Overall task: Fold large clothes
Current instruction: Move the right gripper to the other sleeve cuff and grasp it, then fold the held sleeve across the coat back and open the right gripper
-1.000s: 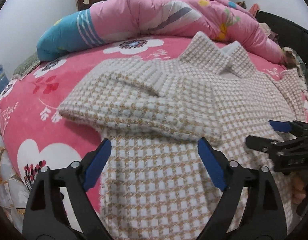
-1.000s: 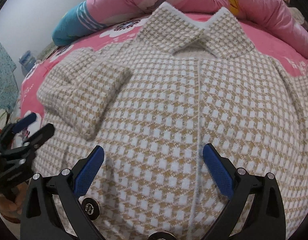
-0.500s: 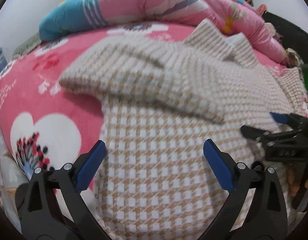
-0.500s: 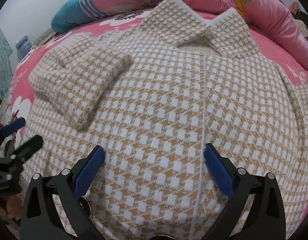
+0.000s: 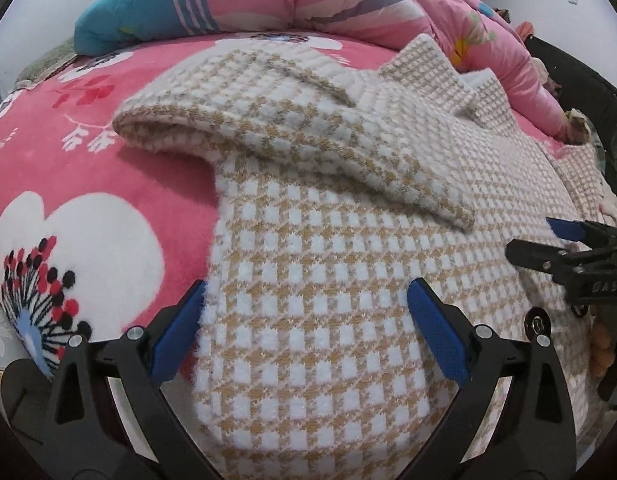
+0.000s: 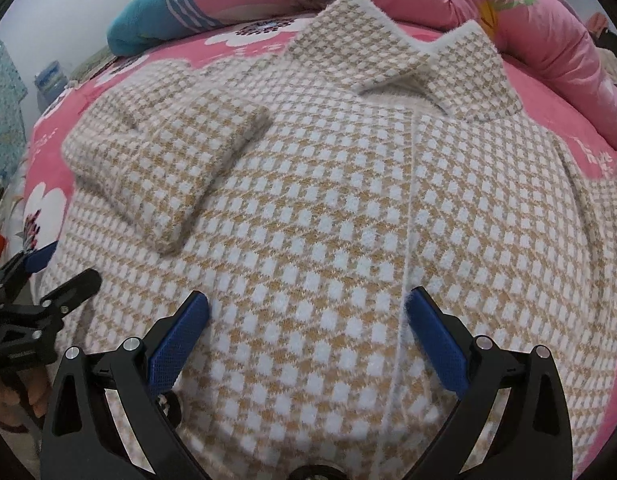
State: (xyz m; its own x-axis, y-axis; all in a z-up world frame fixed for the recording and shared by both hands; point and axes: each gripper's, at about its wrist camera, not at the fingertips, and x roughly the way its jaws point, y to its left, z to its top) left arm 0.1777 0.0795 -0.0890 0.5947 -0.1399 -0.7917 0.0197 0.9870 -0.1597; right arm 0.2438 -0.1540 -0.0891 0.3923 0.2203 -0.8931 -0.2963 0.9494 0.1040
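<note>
Checked coat (image 6: 328, 208) flat on pink bedspread (image 5: 88, 168) (one sleeve folded in), both grippers' fingers apart, holding nothing

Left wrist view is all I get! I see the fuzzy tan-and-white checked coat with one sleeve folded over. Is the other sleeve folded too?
Observer: No. In the right wrist view the coat's other sleeve lies out sideways on the pink flowered blanket.
Operator: Are the right tongs pinching anything?
Observer: No. They are open over the coat's front, with nothing pinched.
Operator: Is there a line to fold along?
Observer: A thin white front edge runs from the collar down to the right tongs.
</note>
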